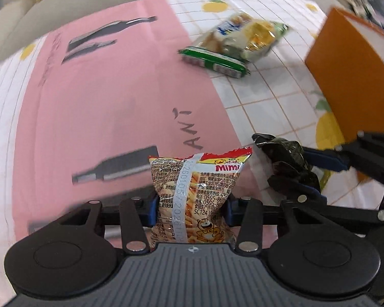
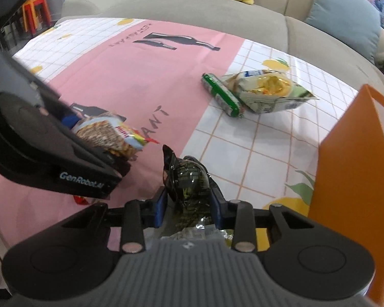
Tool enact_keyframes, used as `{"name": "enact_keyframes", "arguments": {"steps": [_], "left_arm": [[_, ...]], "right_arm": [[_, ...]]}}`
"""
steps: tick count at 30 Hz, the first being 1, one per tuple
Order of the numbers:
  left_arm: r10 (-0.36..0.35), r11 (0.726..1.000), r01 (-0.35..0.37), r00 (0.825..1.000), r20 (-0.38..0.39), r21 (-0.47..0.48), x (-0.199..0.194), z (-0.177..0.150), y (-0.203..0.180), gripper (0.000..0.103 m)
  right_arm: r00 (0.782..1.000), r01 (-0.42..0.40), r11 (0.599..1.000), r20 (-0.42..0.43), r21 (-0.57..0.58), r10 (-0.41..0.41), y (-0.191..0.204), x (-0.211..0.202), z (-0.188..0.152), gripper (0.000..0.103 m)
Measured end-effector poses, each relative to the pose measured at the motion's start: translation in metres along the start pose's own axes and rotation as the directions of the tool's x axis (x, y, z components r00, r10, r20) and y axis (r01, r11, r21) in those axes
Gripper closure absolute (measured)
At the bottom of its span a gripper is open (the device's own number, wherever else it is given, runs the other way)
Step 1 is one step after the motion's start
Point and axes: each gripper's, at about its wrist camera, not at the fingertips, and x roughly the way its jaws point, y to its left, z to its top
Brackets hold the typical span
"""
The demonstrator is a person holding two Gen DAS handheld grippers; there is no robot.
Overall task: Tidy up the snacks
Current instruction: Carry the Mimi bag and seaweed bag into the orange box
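My left gripper [image 1: 190, 211] is shut on a Mimi snack packet [image 1: 194, 194], red and orange with a cartoon animal, held above the pink cloth. It also shows in the right wrist view [image 2: 110, 135]. My right gripper [image 2: 188, 208] is shut on a dark crinkled snack packet [image 2: 187, 179], seen in the left wrist view [image 1: 284, 161] just right of the Mimi packet. A green biscuit roll [image 2: 221, 94] and a clear yellow-green snack bag [image 2: 268, 90] lie together on the far tablecloth. They also show in the left wrist view: the roll [image 1: 215, 60] and the bag [image 1: 245, 37].
An orange box [image 2: 353, 168] stands at the right edge of the table, close to my right gripper; it also shows in the left wrist view [image 1: 350, 76]. A pink mat [image 2: 130, 76] lies over a white checked lemon tablecloth [image 2: 256, 140]. A grey sofa [image 2: 217, 12] with cushions runs behind the table.
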Motion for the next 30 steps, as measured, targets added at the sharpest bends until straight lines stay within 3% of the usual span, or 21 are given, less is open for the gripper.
{"name": "enact_keyframes", "arguments": {"steps": [3, 9, 14, 20, 30], "left_arm": [[-0.03, 0.995, 0.03, 1.0, 0.007, -0.094, -0.006, -0.006, 0.005, 0.052], [-0.023, 0.993, 0.028, 0.999, 0.048, -0.115, -0.036, -0.009, -0.005, 0.052], [-0.039, 0.997, 0.045, 0.995, 0.095, -0.062, -0.066, 0.003, -0.028, 0.052], [-0.108, 0.994, 0.112, 0.985, 0.136, -0.021, -0.095, 0.02, -0.061, 0.052], [-0.22, 0.969, 0.198, 0.964, 0.152, 0.151, -0.111, 0.056, -0.143, 0.052]], "right_arm": [[1.0, 0.007, 1.0, 0.016, 0.005, -0.007, -0.001, -0.009, 0.001, 0.07], [0.998, 0.035, 0.999, 0.05, 0.025, -0.037, -0.01, -0.043, 0.007, 0.07], [0.995, 0.053, 0.997, 0.082, 0.06, -0.058, -0.03, -0.076, 0.014, 0.07], [0.988, 0.076, 0.992, 0.127, 0.104, -0.089, -0.06, -0.12, 0.013, 0.07], [0.979, 0.161, 0.97, 0.095, 0.183, -0.18, -0.136, -0.161, -0.009, 0.069]]}}
